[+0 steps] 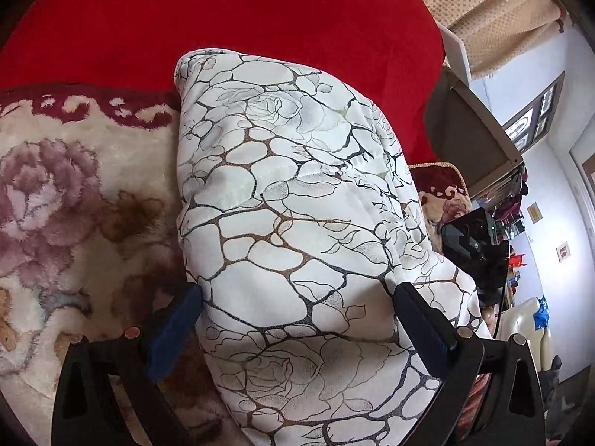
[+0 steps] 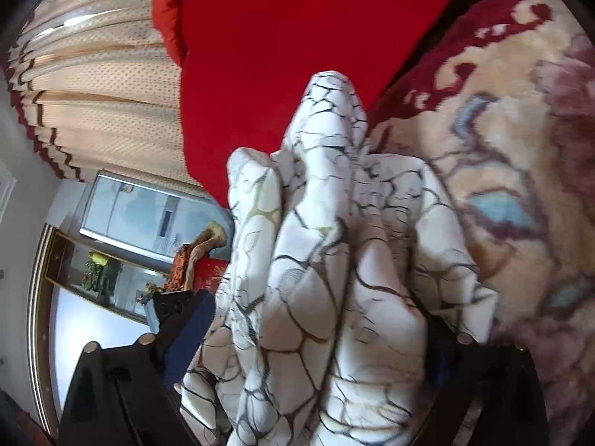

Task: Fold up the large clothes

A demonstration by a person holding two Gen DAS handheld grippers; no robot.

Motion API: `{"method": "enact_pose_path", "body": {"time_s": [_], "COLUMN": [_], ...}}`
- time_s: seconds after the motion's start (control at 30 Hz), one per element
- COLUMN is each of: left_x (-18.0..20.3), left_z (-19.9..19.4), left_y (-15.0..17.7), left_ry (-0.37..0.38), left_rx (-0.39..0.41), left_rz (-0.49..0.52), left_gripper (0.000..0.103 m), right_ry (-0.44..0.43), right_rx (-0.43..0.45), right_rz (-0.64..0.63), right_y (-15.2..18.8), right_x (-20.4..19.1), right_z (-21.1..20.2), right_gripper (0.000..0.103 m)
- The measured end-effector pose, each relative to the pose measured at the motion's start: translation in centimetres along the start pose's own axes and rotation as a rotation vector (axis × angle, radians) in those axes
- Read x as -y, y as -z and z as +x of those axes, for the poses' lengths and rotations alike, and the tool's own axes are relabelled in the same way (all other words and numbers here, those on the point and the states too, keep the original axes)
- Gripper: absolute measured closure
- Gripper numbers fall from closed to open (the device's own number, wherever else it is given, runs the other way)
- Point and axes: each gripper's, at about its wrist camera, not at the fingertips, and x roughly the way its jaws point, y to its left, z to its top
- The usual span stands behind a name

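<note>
Garment [image 1: 297, 223] first: your white cracked-rose print top sits bunched on the floral blanket [image 1: 74, 193], by the red cushion [image 1: 223, 18]. Left gripper [image 1: 297, 293] looks spread with cloth between its fingers; can't tell if it's squeezing. Right gripper [image 2: 319, 319] is spread wide around folds.

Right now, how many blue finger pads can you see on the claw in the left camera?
2. One blue pad sits left of the white patterned garment; the other pad sits on its right. The cloth bulges between them.
</note>
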Motion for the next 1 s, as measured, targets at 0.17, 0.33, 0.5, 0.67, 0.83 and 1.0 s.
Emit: {"method": "enact_pose_path", "body": {"time_s": [0.17,0.33,0.5,0.67,0.83,1.0], "left_x": [-0.4,0.2,0.6,0.7,1.9,2.8], "left_z": [0.4,0.2,-0.5,-1.8,-5.3,-10.8], "left_y": [0.0,0.1,0.1,0.1,0.1,0.4], "left_ry": [0.014,0.021,-0.024,-0.054,-0.119,-0.191], "left_rx": [-0.001,0.047,0.079,0.103,0.171,0.311], "left_rz": [-0.025,-0.037,-0.027,-0.035,-0.007,0.037], "left_gripper": [0.001,0.005,0.026,0.040,0.041,0.041], "right_ry": [0.000,0.089,0.098,0.063,-0.006,-0.116], "right_rx": [-0.034,-0.042,-0.019,0.014,0.040,0.038], "right_rz": [-0.049,-0.071,-0.061,-0.081,-0.149,-0.150], "right_y": [0.3,0.9,1.8,2.4,3.4,4.2], "right_x": [-1.0,-1.8,-3.5,-6.0,-9.7,-11.3], "right_z": [1.8,3.8,4.5,4.6,5.5,7.5], "right_gripper": [0.004,0.024,0.042,0.046,0.046,0.046]}}
